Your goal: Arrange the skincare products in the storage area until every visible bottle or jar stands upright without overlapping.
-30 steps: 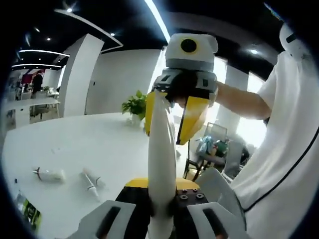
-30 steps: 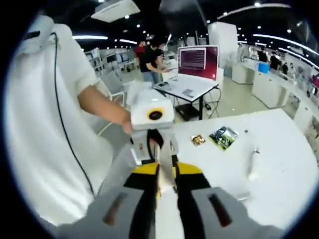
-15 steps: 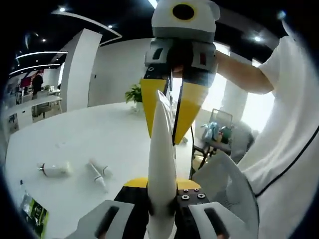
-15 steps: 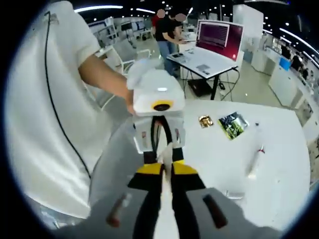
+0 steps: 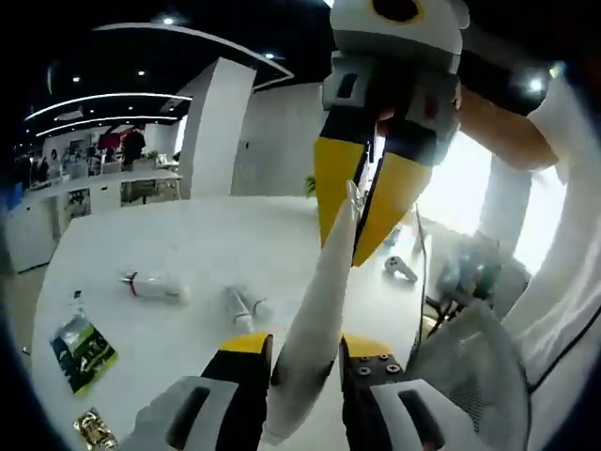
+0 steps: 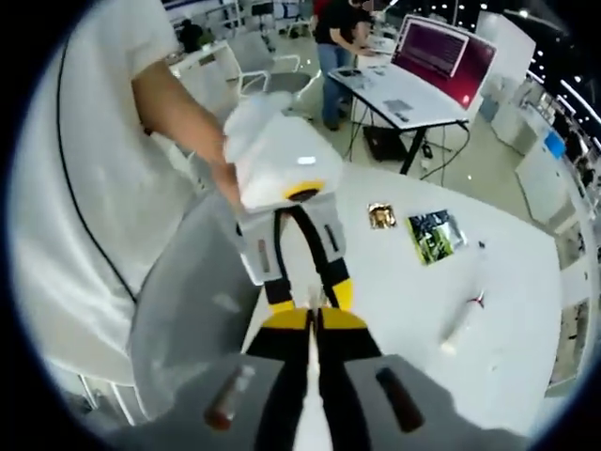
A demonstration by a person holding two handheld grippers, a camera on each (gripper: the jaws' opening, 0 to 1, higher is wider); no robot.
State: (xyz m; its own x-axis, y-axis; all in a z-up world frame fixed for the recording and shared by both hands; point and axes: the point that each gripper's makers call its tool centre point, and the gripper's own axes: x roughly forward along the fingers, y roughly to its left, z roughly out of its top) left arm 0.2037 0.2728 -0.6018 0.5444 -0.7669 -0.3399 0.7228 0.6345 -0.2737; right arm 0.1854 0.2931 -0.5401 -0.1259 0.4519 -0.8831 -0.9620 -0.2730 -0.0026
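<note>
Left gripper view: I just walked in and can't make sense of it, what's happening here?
A person holds one white tube up off the white table between two hand-held grippers. The left hand-held gripper clamps its lower end; the right hand-held gripper pinches its flat tip. Two other tubes lie flat on the table, with a green packet near its edge. Nothing stands upright yet.

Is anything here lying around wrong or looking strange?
Yes. Two white tubes lie flat on the white table instead of standing upright. A third white tube is off the table, pinched at both ends between the left gripper and the right gripper.
</note>
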